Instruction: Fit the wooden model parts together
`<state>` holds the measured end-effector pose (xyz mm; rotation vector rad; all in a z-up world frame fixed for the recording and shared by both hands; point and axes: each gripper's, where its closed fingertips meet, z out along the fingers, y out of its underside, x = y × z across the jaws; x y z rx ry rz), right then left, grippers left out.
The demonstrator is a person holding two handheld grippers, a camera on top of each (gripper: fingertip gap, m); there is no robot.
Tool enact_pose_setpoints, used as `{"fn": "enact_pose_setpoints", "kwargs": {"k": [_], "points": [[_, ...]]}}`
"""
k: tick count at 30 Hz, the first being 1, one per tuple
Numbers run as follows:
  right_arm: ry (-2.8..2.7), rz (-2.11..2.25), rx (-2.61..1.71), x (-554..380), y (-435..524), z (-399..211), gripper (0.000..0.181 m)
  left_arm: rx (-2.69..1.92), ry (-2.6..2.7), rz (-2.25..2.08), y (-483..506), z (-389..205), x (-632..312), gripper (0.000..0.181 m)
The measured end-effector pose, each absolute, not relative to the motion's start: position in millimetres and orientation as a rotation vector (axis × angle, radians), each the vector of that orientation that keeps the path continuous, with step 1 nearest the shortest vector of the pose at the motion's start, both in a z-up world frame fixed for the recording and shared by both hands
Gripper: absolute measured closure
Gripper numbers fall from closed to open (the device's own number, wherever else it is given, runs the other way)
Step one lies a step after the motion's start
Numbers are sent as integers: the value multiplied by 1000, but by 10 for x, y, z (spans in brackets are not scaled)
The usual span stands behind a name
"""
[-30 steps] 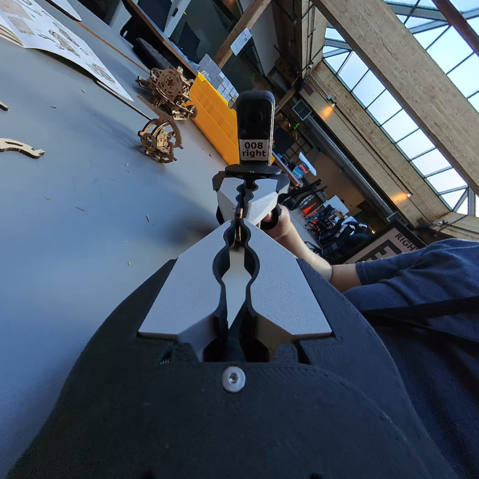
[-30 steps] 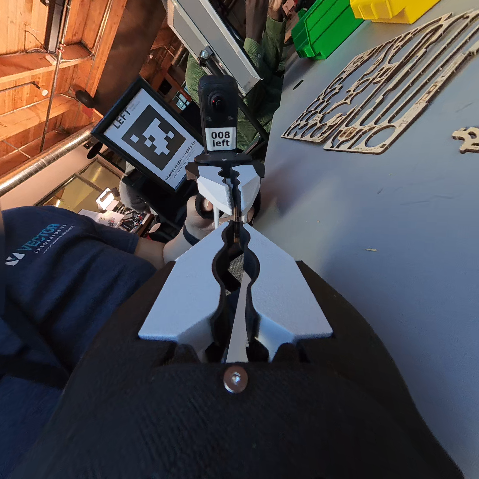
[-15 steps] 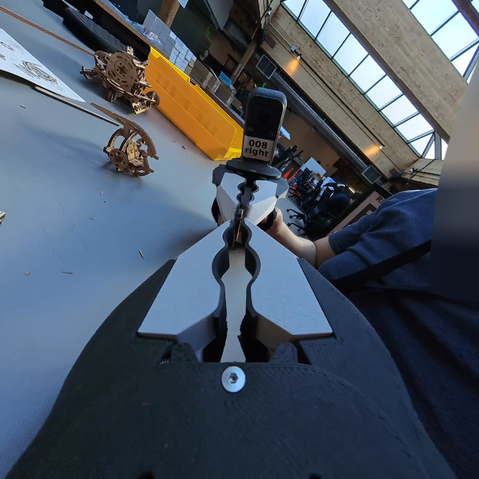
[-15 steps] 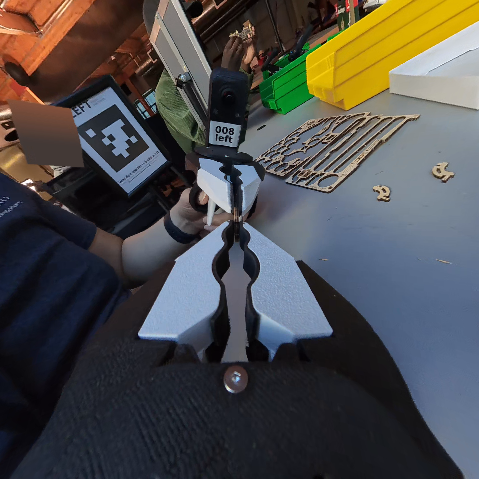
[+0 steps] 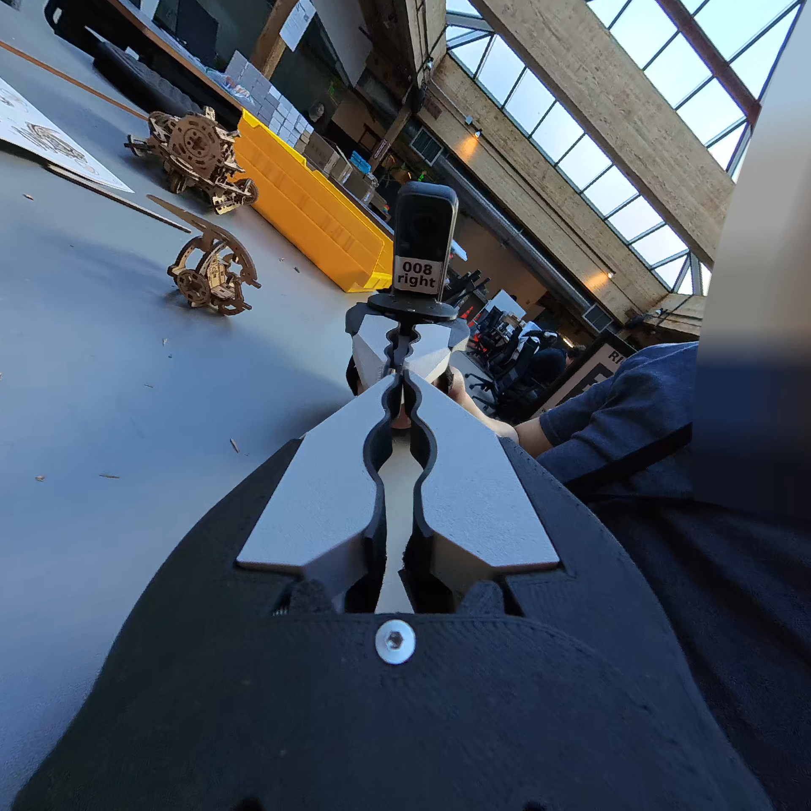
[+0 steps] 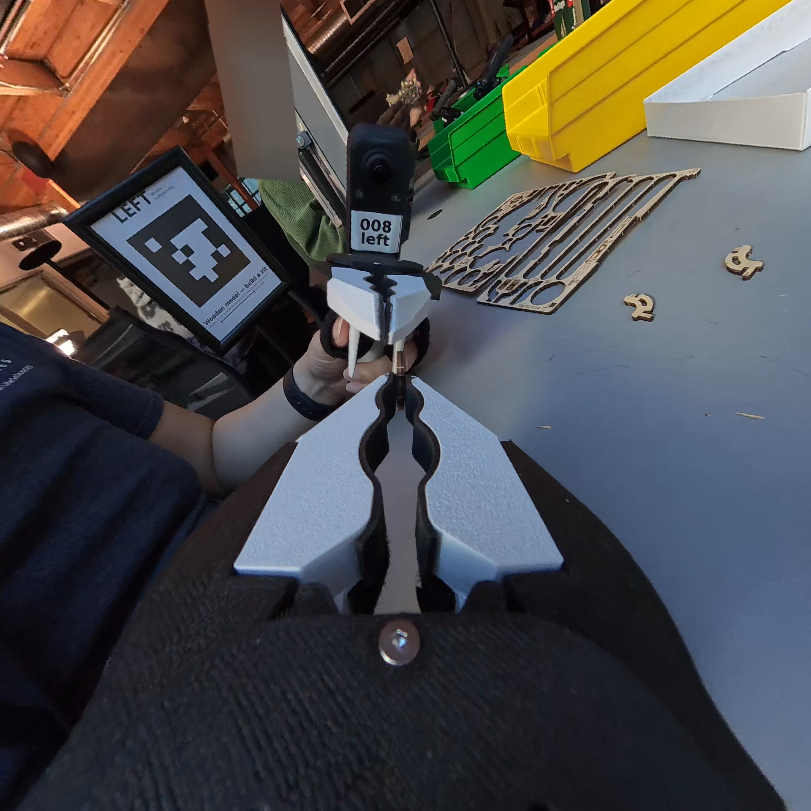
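Note:
My two grippers face each other tip to tip above the grey table [image 5: 131,395]. In the right wrist view my right gripper [image 6: 397,386] is shut on the near end of a small thin wooden part [image 6: 398,367]. The far end of that part sits in the shut fingers of the left gripper [image 6: 389,340]. In the left wrist view my left gripper [image 5: 400,378] is shut, and the right gripper [image 5: 398,360] is right in front of it. The part is almost hidden there. I cannot tell whether it is one piece or two joined.
Two built wooden models [image 5: 197,153] [image 5: 210,272], a yellow bin [image 5: 316,210] and an instruction sheet [image 5: 48,140] lie on the table's left side. Cut-out wooden sheets [image 6: 548,237], two loose small parts [image 6: 741,263] [image 6: 640,307], yellow, green and white bins [image 6: 614,79] and a framed marker sign [image 6: 184,254] show in the right wrist view. Less than 4 cm separates the two grippers' tips.
Both grippers have stayed tip to tip and have swung together relative to the table. A little more of the wooden part now shows between the tips.

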<state>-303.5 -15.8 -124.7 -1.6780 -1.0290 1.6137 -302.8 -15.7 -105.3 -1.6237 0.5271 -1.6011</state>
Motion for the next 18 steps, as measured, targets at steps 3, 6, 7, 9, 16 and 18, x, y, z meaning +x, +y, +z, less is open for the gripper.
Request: {"fn": "enact_pose_setpoints", "kwargs": {"k": [3,6,7,9,16,18], "points": [[-1003,1676,-1662,-3018,-174,-1206,181,-1620,477,-1587,-127,-1051,-3079,181],[-997,1672,-1653,-3015,-177,-1197,181,-1625,462,-1564,-115,-1058,-3093,180],[-997,1669,-1650,-3017,-177,-1194,181,-1631,461,-1560,-109,-1065,-3090,179],[-1002,1684,-1643,-3025,-187,-1183,181,-1656,478,-1543,-109,-1092,-3060,177],[-1027,1751,-1601,-3057,-243,-1123,181,-1681,585,-1379,-128,-1122,-2987,181],[-1014,1728,-1609,-3040,-214,-1137,181,-1677,604,-1359,-146,-1115,-2992,181]]}}
